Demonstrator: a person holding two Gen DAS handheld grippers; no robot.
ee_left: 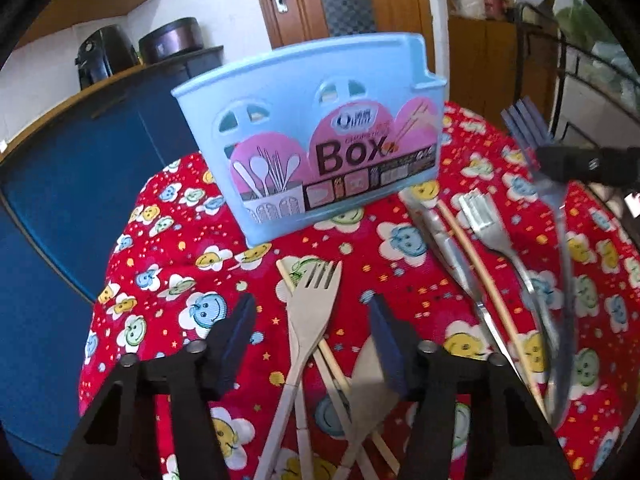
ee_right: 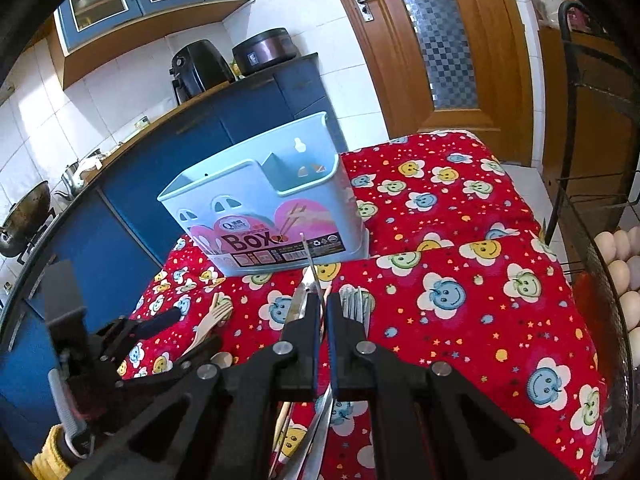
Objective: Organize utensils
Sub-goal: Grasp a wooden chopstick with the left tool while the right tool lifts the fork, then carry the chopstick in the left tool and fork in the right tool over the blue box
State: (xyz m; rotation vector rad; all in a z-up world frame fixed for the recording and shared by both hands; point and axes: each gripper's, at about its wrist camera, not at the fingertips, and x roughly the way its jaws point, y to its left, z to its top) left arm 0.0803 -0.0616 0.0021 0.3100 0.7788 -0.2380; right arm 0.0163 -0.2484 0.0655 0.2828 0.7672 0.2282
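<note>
A light blue utensil box (ee_left: 320, 136) stands upright on the red smiley tablecloth (ee_left: 160, 280); it also shows in the right wrist view (ee_right: 272, 216), empty inside. My left gripper (ee_left: 312, 320) is open and hovers over a wooden fork (ee_left: 312, 304) lying across wooden chopsticks (ee_left: 332, 364). My right gripper (ee_right: 324, 308) is shut on a metal fork (ee_right: 310, 264), held edge-on above the cloth; in the left wrist view this fork (ee_left: 556, 216) hangs lifted at right. A second metal fork (ee_left: 492, 236), a knife (ee_left: 452, 256) and a chopstick (ee_left: 480, 276) lie on the cloth.
A blue kitchen counter (ee_right: 168, 152) runs behind the table with an air fryer (ee_right: 200, 68) and a cooker (ee_right: 266, 52). A wooden door (ee_right: 432, 40) is at the back. A wire rack with eggs (ee_right: 620, 264) stands at the right.
</note>
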